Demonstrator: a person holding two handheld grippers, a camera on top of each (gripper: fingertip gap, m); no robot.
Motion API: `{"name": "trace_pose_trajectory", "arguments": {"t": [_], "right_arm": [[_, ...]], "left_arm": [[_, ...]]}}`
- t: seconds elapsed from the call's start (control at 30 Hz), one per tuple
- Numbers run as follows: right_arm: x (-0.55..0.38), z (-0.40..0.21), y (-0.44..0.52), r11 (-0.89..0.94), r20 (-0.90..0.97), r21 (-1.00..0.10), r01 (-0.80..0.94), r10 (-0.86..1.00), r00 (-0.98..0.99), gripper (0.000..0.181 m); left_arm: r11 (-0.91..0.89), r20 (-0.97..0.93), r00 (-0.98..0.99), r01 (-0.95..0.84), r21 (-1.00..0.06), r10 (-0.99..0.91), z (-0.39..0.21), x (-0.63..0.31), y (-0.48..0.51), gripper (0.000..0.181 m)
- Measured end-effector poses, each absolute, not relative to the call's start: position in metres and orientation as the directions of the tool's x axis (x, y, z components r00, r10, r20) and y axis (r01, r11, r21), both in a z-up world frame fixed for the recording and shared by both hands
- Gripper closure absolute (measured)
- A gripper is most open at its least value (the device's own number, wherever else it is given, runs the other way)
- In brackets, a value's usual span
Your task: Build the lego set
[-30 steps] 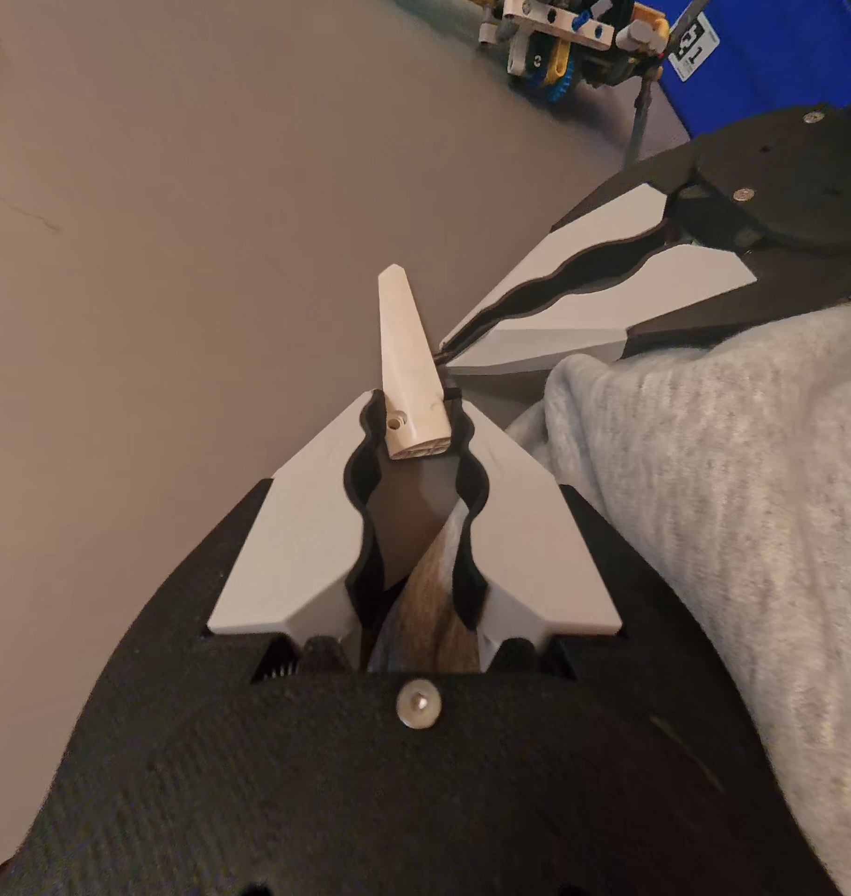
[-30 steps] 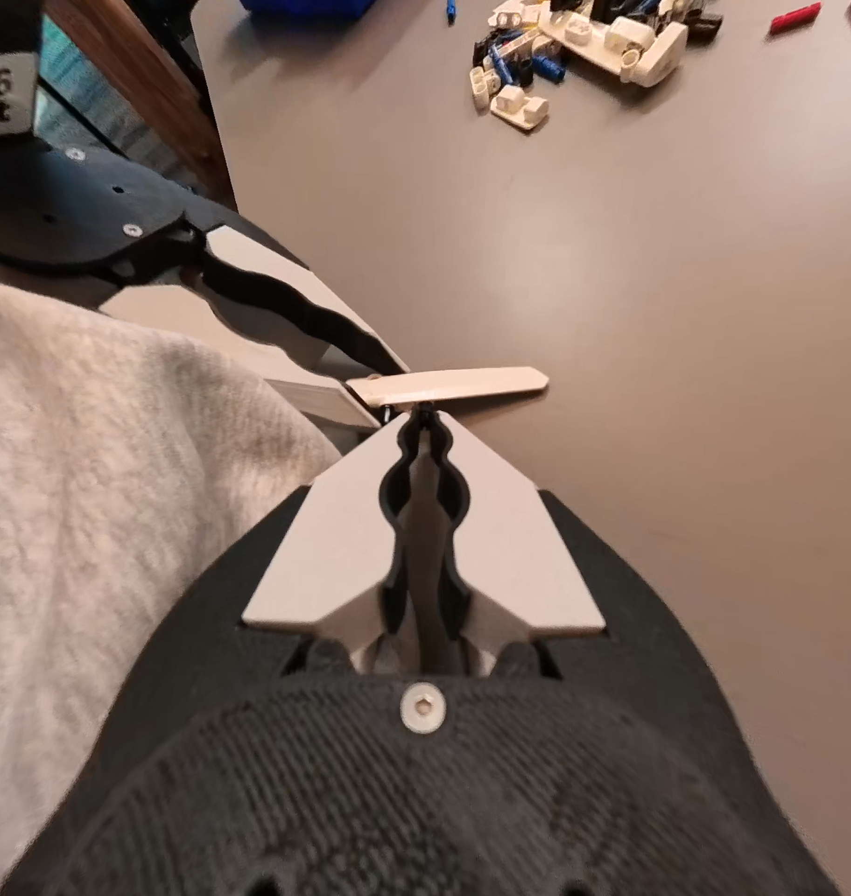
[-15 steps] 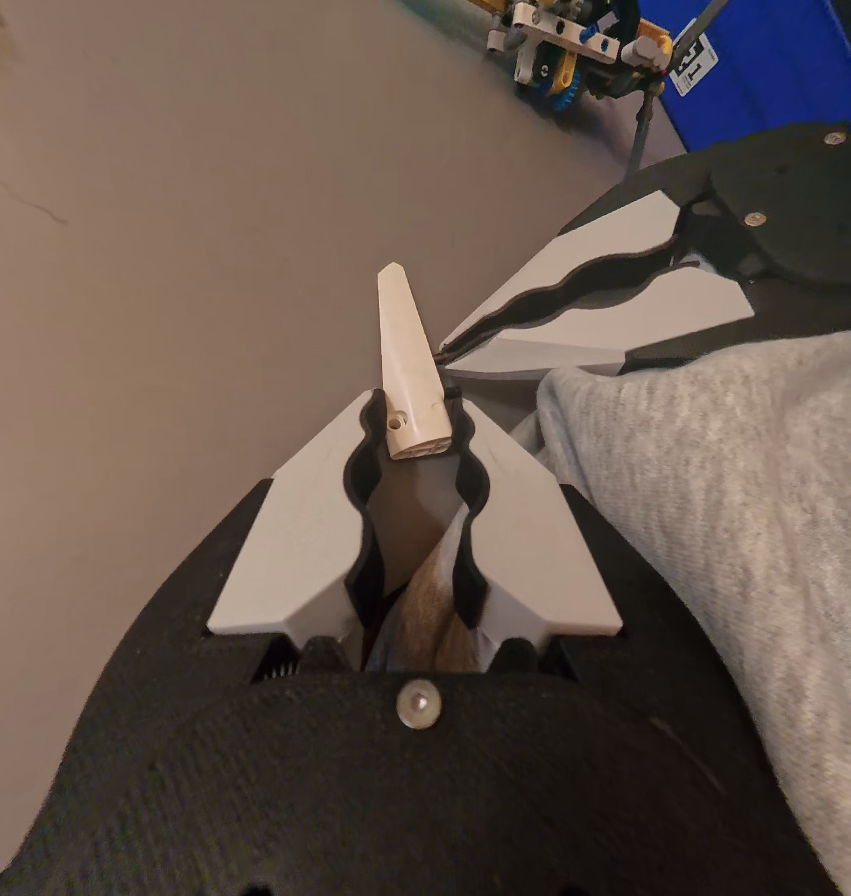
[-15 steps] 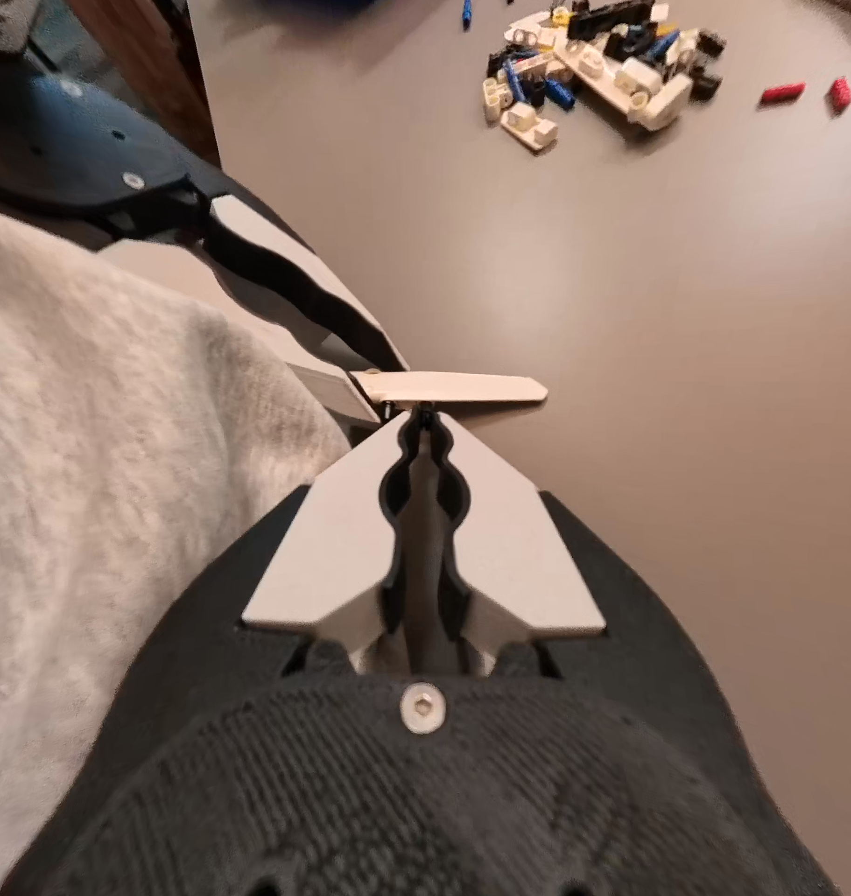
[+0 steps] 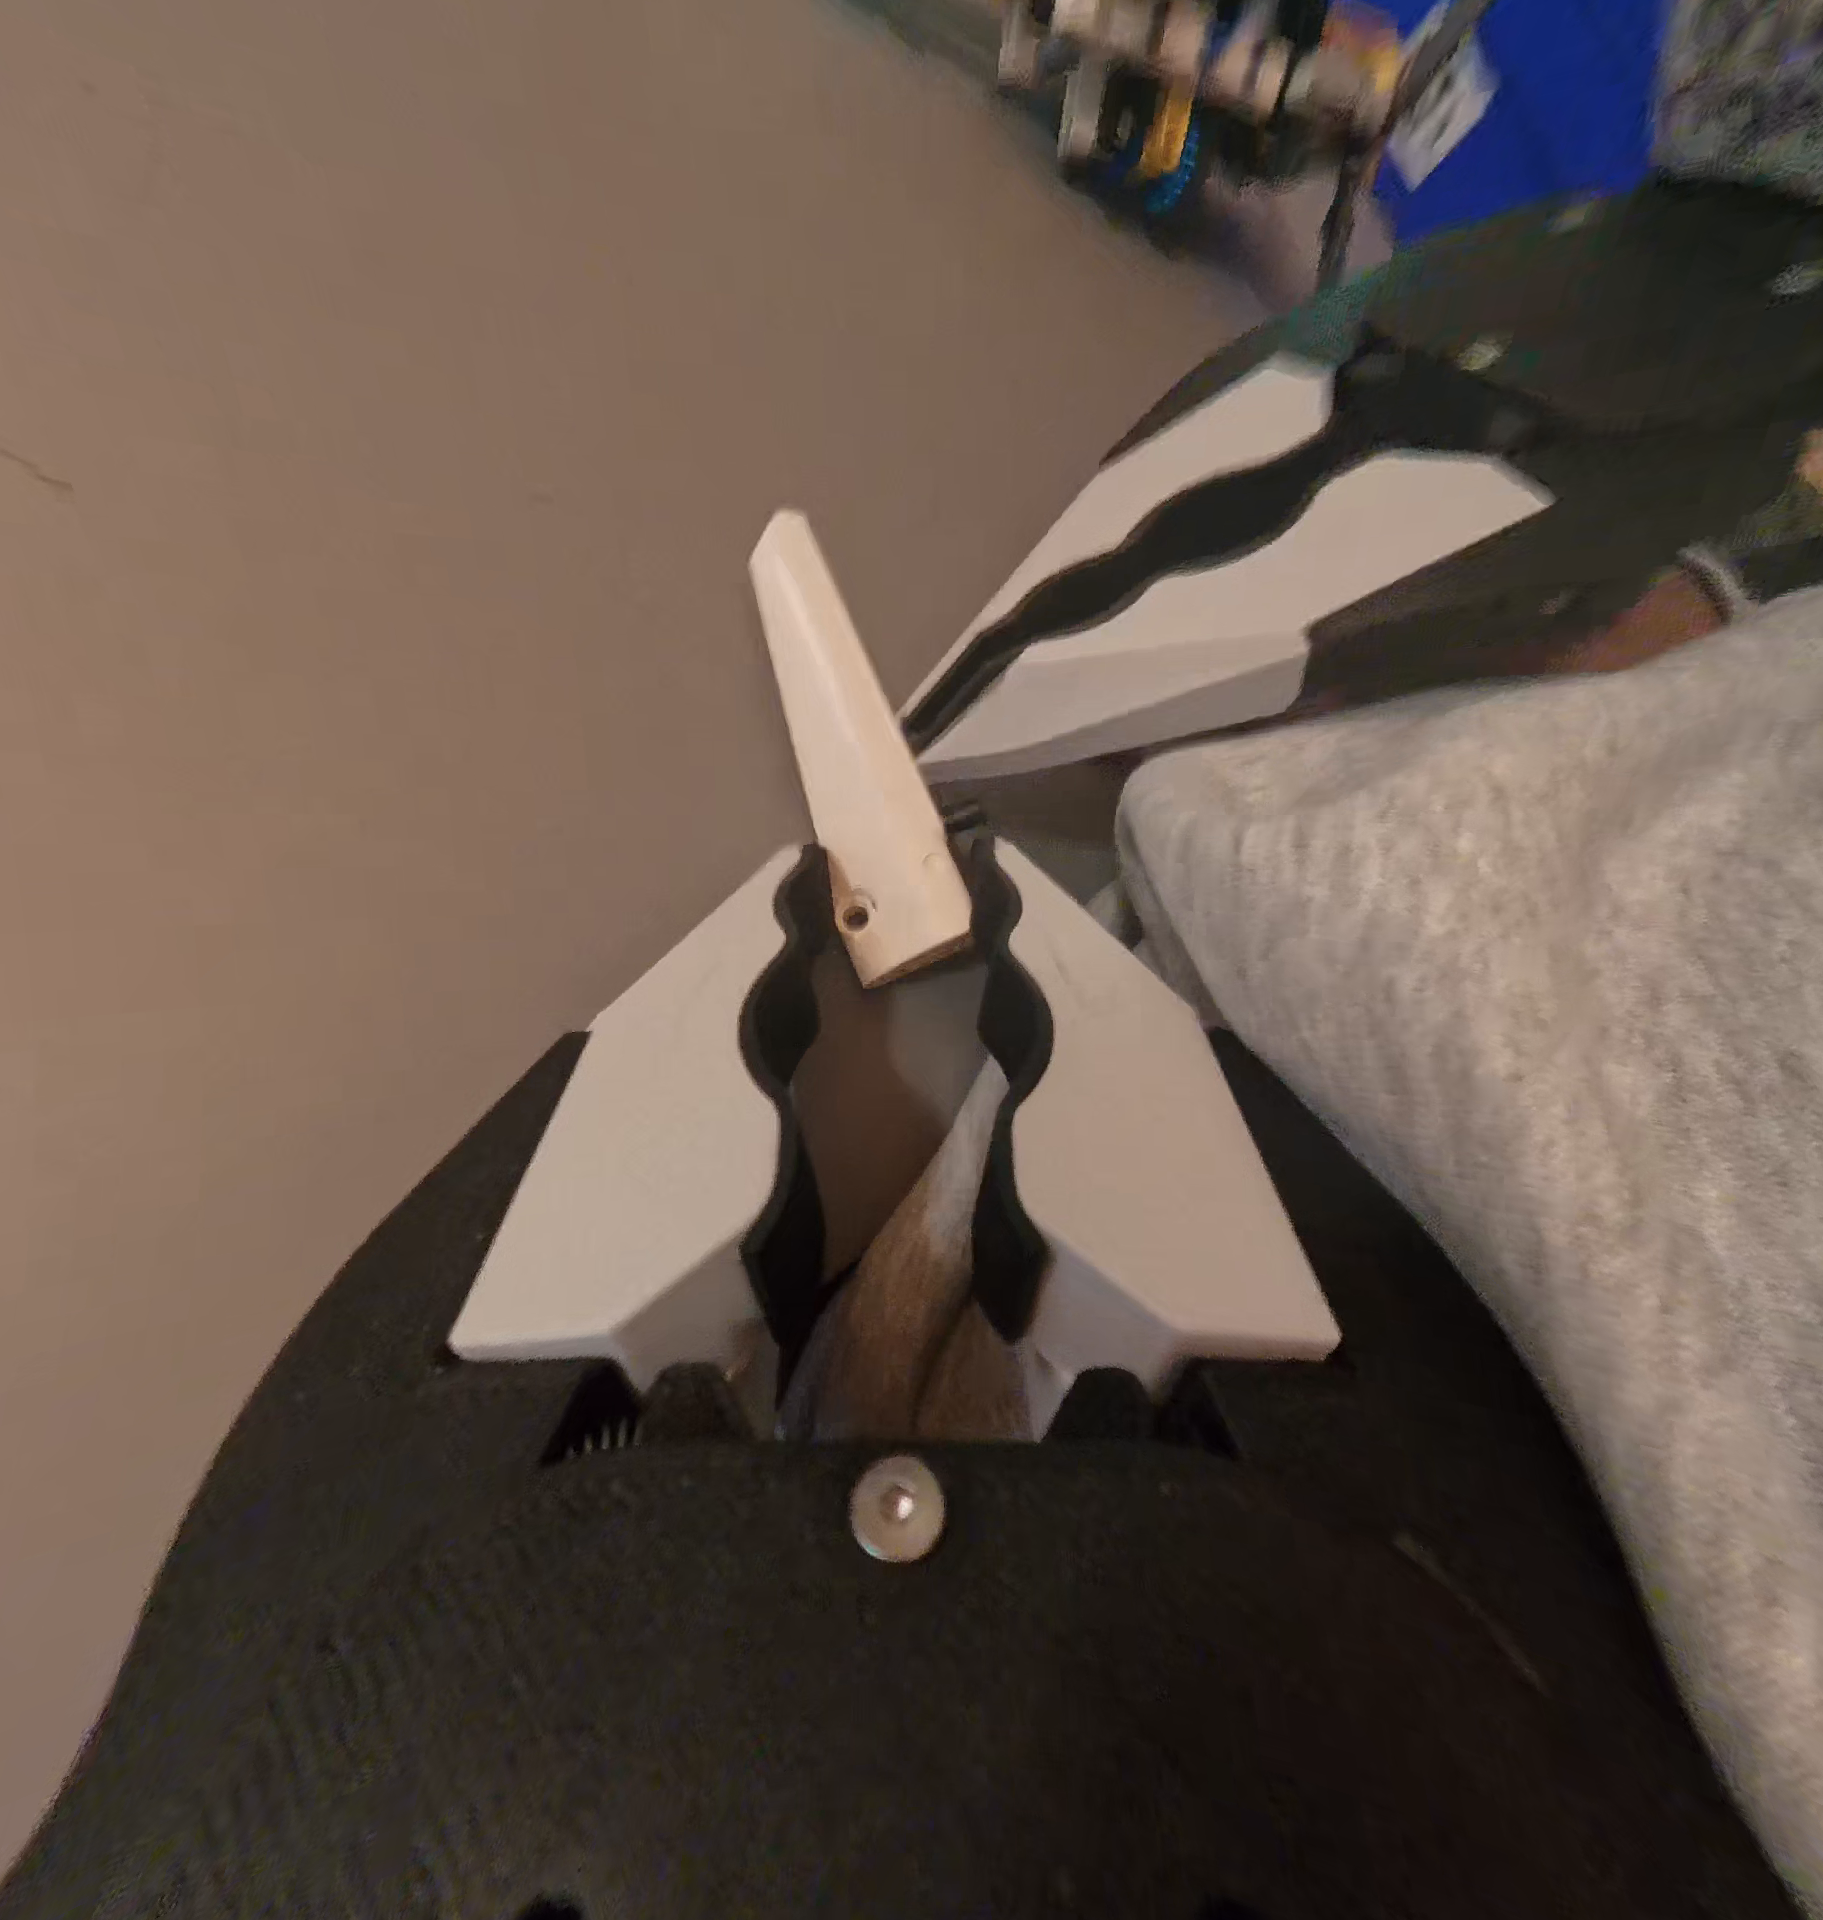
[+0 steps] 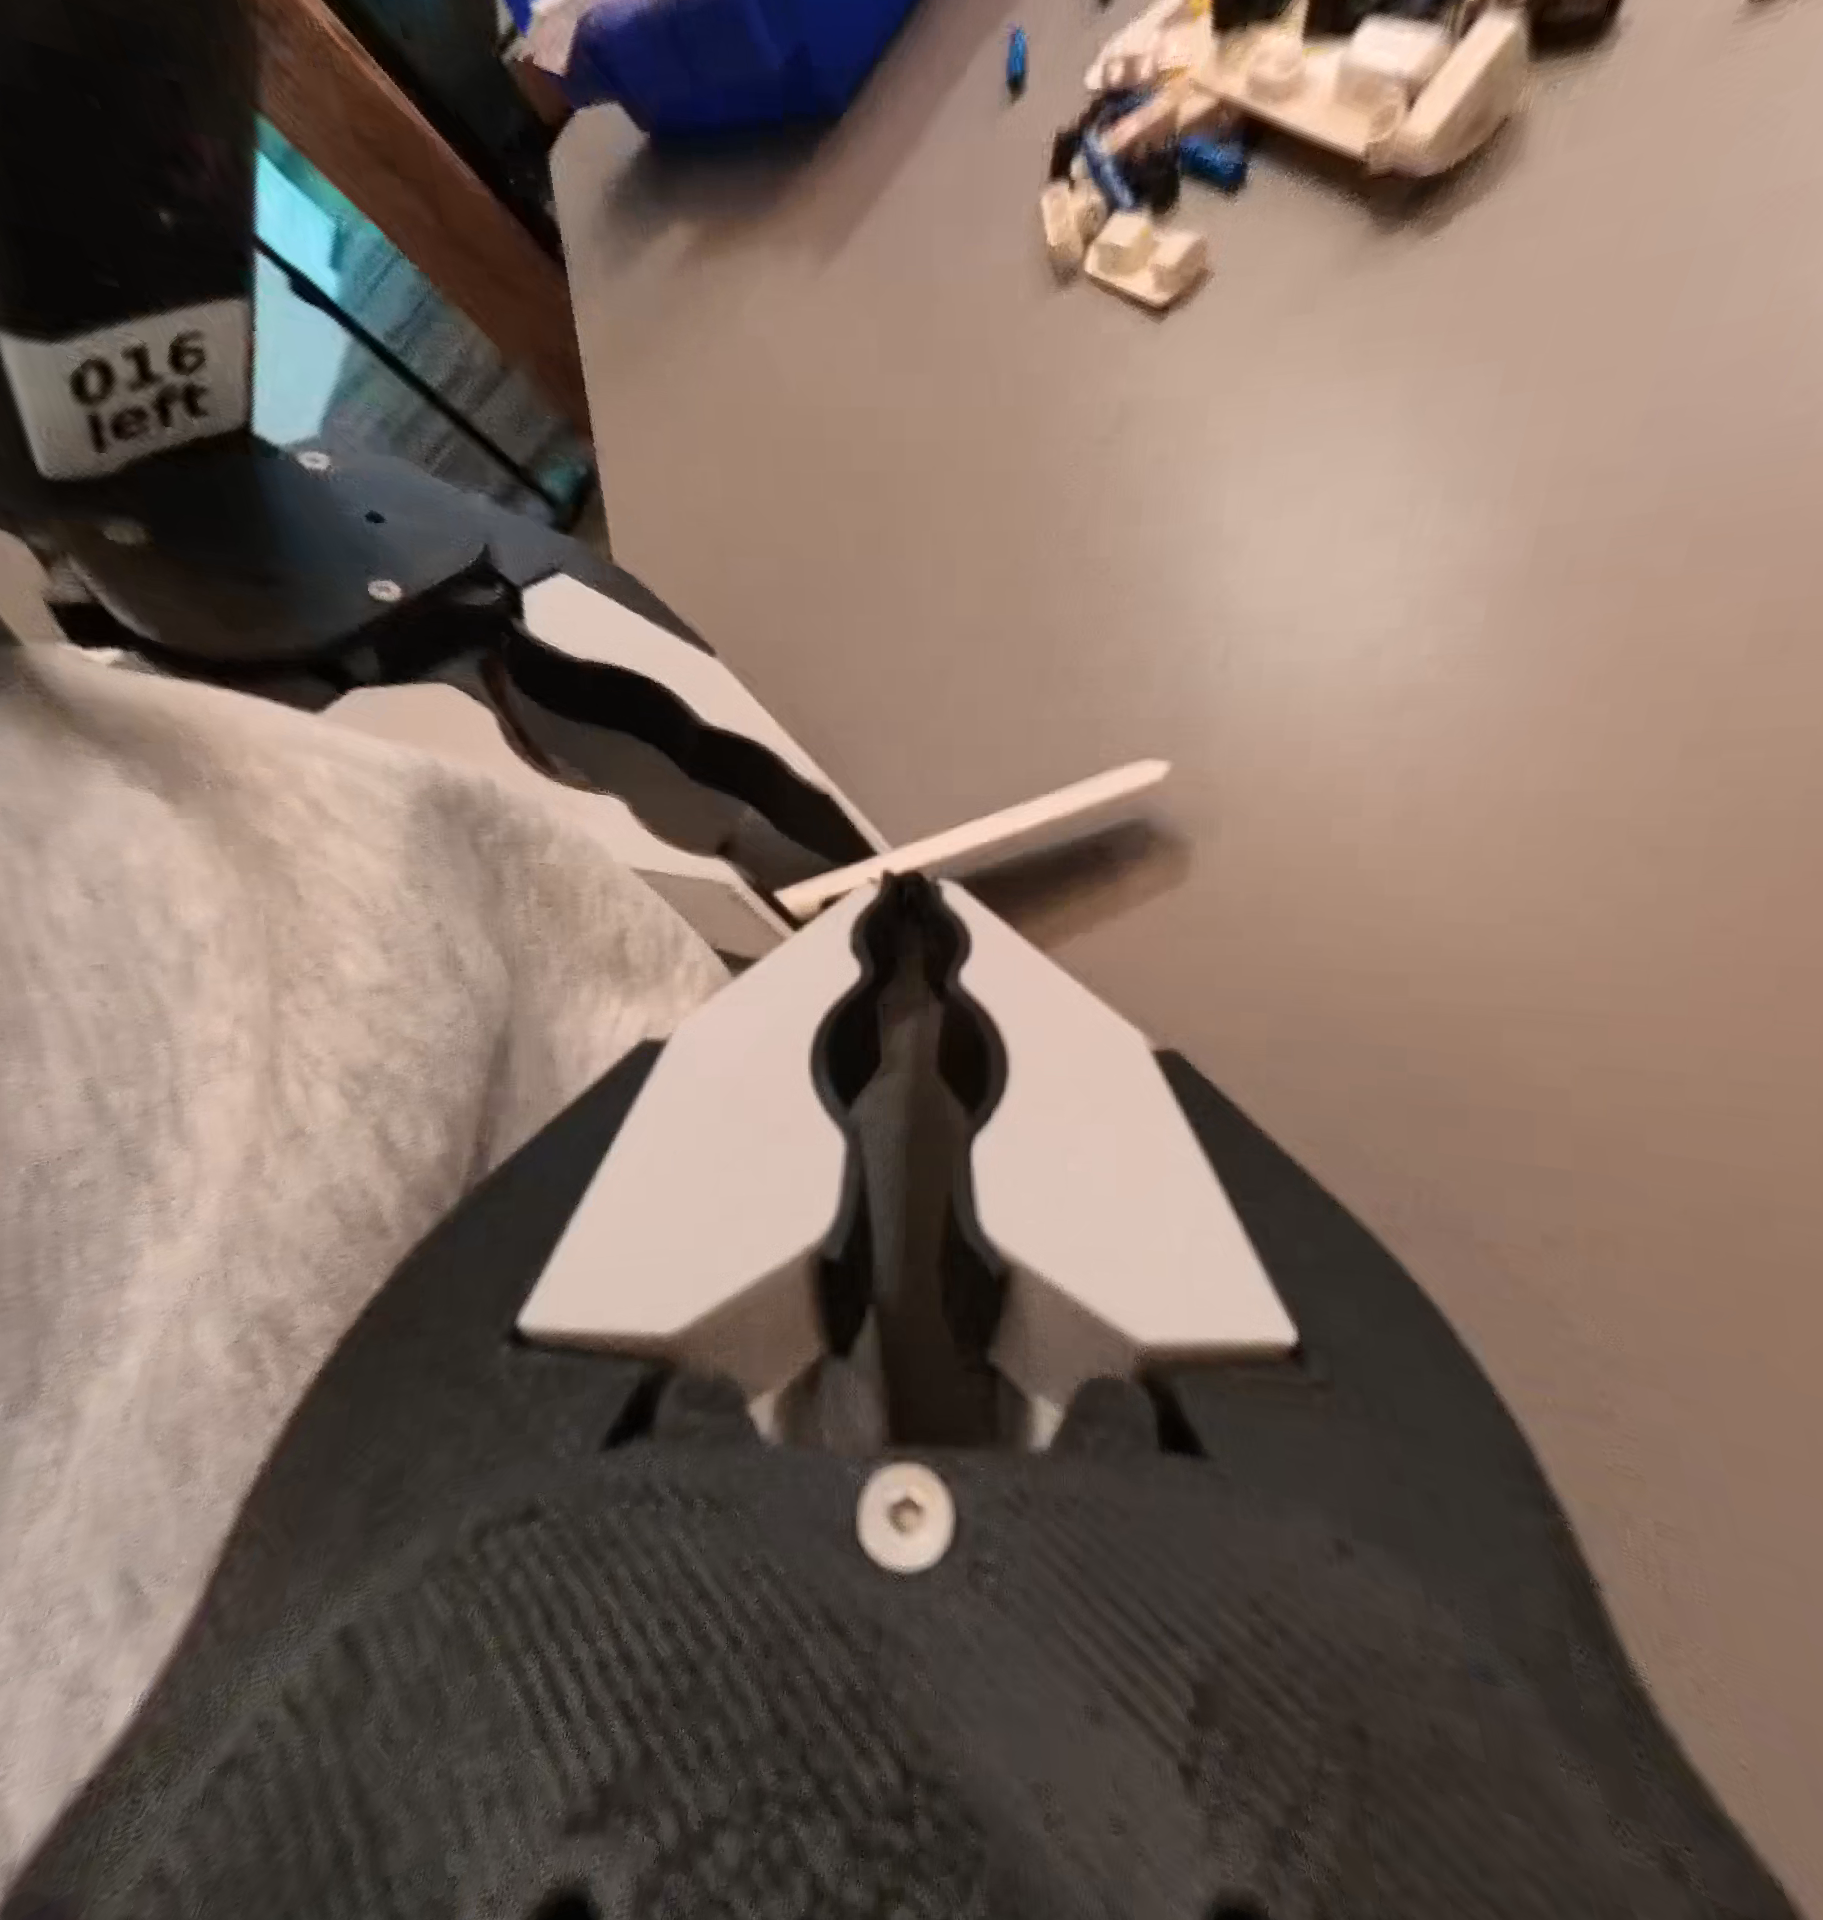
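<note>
My left gripper (image 5: 899, 873) is shut on the wide end of a white tapered lego panel (image 5: 834, 707), which points up and away over the brown table (image 5: 367, 520). My right gripper (image 6: 912, 883) is shut, with what looks like a small black pin (image 5: 957, 816) at its tips, pressed against the panel's held end. In the right wrist view the panel (image 6: 1021, 816) lies crosswise just past my fingertips, its right end tilted up. The left gripper (image 6: 845, 842) comes in there from the upper left, and the right gripper (image 5: 917, 727) shows at the upper right of the left wrist view.
A pile of loose white, black and blue lego parts (image 6: 1281, 135) lies far across the table. A partly built model (image 5: 1198, 94) stands blurred beside a blue bin (image 5: 1572, 125). Grey sleeves (image 5: 1509, 1039) (image 6: 211, 1039) fill one side of each view. The table edge (image 6: 574, 416) runs at the left. Left and right tips are no more than a few centimetres apart. About 20 cm separates my right fingertips from the partly built model (image 5: 1198, 94).
Both grippers have moved together, and both views are now blurred. The panel has tilted, so its free end now points higher in the right wrist view. Both grips have stayed the same.
</note>
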State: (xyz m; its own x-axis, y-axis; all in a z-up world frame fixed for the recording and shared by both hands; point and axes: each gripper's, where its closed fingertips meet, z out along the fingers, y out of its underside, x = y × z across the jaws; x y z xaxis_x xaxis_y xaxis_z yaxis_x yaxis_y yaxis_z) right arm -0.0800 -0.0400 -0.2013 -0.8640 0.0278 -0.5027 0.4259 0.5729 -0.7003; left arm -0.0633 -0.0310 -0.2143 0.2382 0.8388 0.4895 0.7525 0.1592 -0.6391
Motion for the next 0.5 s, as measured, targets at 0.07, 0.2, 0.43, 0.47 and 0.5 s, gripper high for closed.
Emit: {"name": "trace_pose_trajectory", "arguments": {"t": [0.07,0.2,0.43,0.47,0.5], "right_arm": [[-0.08,-0.201,-0.041,0.58,-0.523,-0.689,0.435,0.017,-0.852,0.178],[-0.081,-0.202,-0.041,0.591,-0.5,-0.694,0.411,0.015,-0.866,0.178],[-0.089,-0.196,-0.039,0.542,-0.467,-0.736,0.406,0.027,-0.884,0.167],[-0.092,-0.191,-0.038,0.511,-0.484,-0.745,0.429,0.03,-0.875,0.167],[-0.096,-0.186,-0.037,0.479,-0.502,-0.751,0.454,0.033,-0.864,0.166]], "left_arm": [[0.159,0.491,0.239,0.754,-0.637,0.838,-0.214,-0.063,-0.031,0.148],[0.156,0.491,0.243,0.753,-0.639,0.837,-0.214,-0.064,-0.032,0.15],[0.122,0.447,0.266,0.733,-0.669,0.854,-0.214,-0.069,-0.037,0.152],[0.118,0.437,0.265,0.729,-0.674,0.86,-0.214,-0.069,-0.038,0.152],[0.119,0.431,0.262,0.725,-0.679,0.863,-0.214,-0.07,-0.04,0.153]]}}
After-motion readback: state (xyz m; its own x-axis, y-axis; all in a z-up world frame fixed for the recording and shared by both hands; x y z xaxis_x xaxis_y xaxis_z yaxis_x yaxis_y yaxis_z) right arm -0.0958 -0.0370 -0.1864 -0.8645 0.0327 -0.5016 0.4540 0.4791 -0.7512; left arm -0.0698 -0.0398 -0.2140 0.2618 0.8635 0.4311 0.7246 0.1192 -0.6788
